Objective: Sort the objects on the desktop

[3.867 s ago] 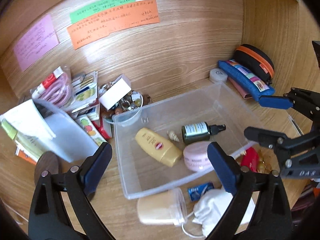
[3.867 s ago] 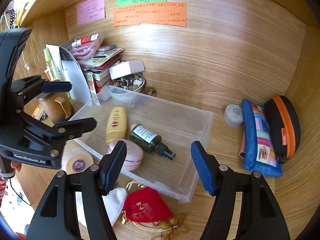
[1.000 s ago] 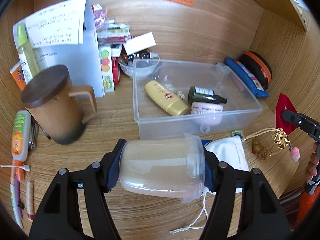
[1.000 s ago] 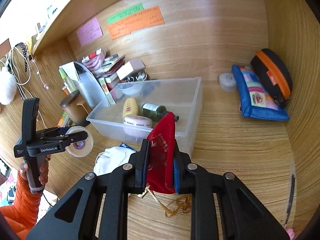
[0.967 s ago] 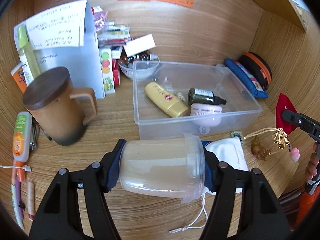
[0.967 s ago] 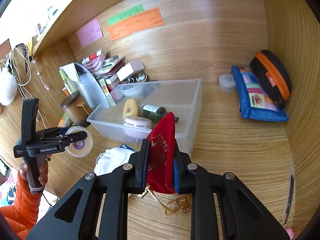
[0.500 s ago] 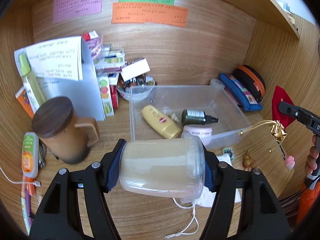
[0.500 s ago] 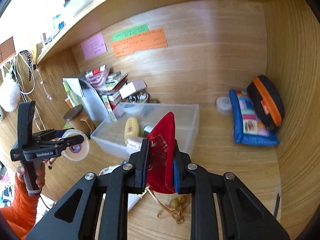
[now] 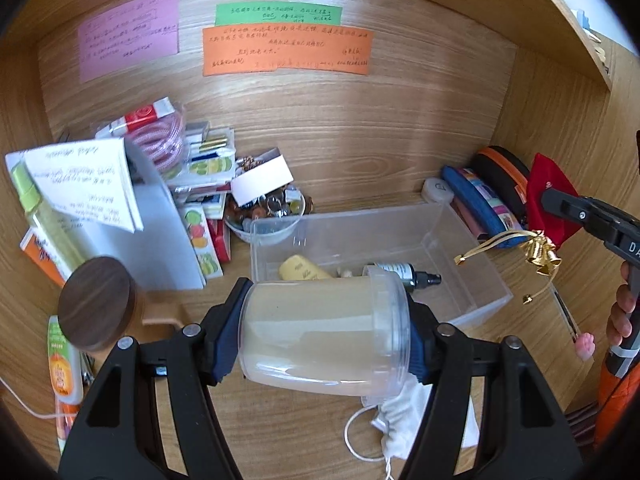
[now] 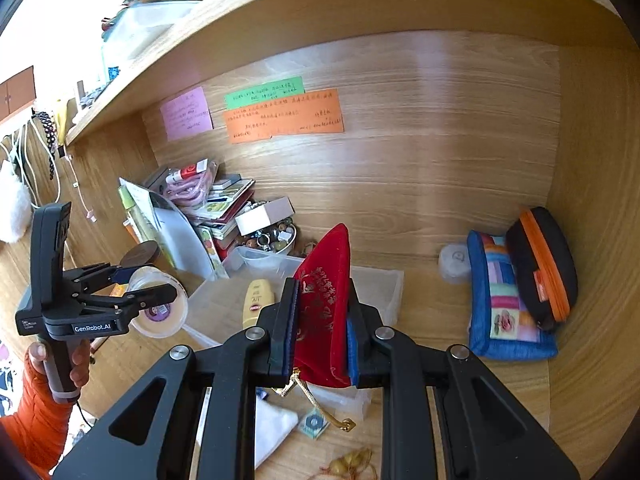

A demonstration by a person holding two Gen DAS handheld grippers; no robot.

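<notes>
While lifted near the clear bin (image 9: 472,240) | left gripper (image 9: 324,340) clamps rigid, slick jar (image 9: 320,336) sideways across its wall | right gripper (image 10: 320,320) pinches limp red pouch (image 10: 324,300) mid-body, cords dangling.

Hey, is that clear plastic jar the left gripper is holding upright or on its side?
On its side. The clear jar lies across between the left gripper's pads, lid end toward the picture's right.
</notes>
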